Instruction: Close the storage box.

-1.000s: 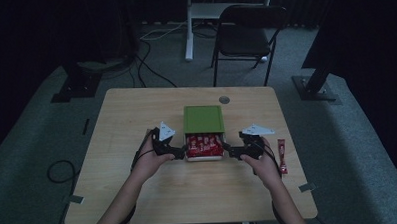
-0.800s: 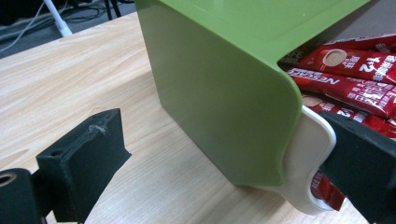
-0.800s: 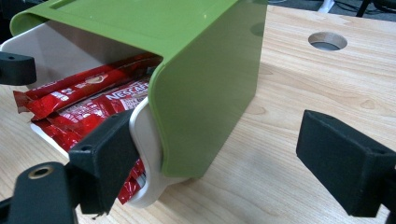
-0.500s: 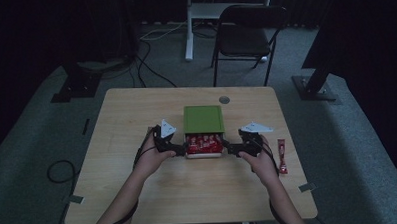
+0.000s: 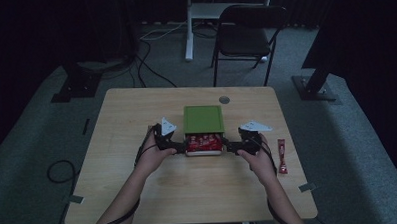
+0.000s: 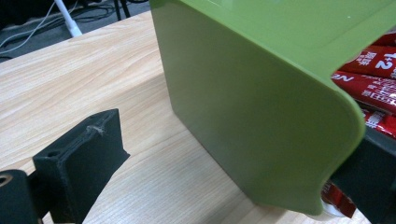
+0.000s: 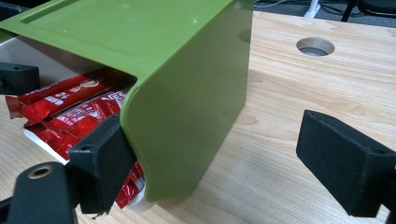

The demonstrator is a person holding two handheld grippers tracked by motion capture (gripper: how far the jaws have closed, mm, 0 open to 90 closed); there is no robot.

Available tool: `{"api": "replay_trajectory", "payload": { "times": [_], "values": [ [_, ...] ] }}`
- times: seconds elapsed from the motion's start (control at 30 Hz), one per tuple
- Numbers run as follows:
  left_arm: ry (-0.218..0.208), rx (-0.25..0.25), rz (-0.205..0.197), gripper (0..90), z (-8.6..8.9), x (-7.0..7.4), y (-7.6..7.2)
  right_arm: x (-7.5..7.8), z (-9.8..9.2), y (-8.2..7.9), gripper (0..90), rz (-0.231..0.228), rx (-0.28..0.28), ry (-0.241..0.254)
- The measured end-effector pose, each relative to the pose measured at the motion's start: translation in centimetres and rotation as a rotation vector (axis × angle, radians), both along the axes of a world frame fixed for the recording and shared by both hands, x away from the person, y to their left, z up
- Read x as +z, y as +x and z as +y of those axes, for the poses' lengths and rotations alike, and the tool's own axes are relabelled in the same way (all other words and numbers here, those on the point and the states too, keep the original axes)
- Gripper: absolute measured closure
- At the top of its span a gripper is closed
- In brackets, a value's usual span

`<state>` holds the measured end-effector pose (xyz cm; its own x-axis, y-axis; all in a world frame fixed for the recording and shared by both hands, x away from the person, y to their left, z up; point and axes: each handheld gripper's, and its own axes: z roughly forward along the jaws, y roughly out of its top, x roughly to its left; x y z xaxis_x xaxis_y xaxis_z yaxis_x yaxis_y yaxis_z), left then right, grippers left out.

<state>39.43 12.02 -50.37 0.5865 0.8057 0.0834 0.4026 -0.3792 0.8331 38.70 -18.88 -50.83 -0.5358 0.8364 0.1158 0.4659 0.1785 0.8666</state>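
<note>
Now both grippers straddle the green lid (image 5: pixel 203 119).
Left gripper (image 5: pixel 173 144) and right gripper (image 5: pixel 232 146) stand wide; red sachets (image 5: pixel 203 141) show beneath.

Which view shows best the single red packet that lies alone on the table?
The high view: the lone red packet lies on the table beyond the right tongs. The gripper views face the green lid instead.

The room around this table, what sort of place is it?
Probably a recording studio or lab. A lone wooden table stands on grey carpet with dark surroundings, cables trail over the floor, and a folding chair and stand bases sit around it.
</note>
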Motion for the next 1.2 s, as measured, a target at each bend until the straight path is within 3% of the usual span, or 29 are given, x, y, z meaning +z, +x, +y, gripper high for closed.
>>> {"api": "replay_trajectory", "payload": {
  "times": [0.33, 0.5, 0.67, 0.77, 1.2],
  "values": [
    [0.018, 0.001, 0.006, 3.0, -0.3, 0.0, 0.4, -0.1, 0.0, 0.2, 12.4, -0.001, 0.0, 0.004],
    [-0.016, -0.005, 0.005, 4.4, -0.4, 0.0, 0.3, 0.1, 0.2, 0.0, 14.1, -0.009, 0.007, 0.001],
    [-0.07, -0.046, 0.011, 4.4, -0.8, 0.5, -0.4, 0.5, 0.4, -0.3, 13.4, -0.015, 0.025, 0.044],
    [-0.065, -0.062, 0.012, 4.4, -1.0, 0.6, -0.9, 0.5, 0.4, -0.5, 13.3, -0.018, 0.027, 0.048],
    [-0.079, -0.028, 0.014, 4.4, 0.7, 0.7, -2.4, 0.1, -0.7, -1.7, 13.3, -0.022, 0.001, 0.052]
  ]
}}
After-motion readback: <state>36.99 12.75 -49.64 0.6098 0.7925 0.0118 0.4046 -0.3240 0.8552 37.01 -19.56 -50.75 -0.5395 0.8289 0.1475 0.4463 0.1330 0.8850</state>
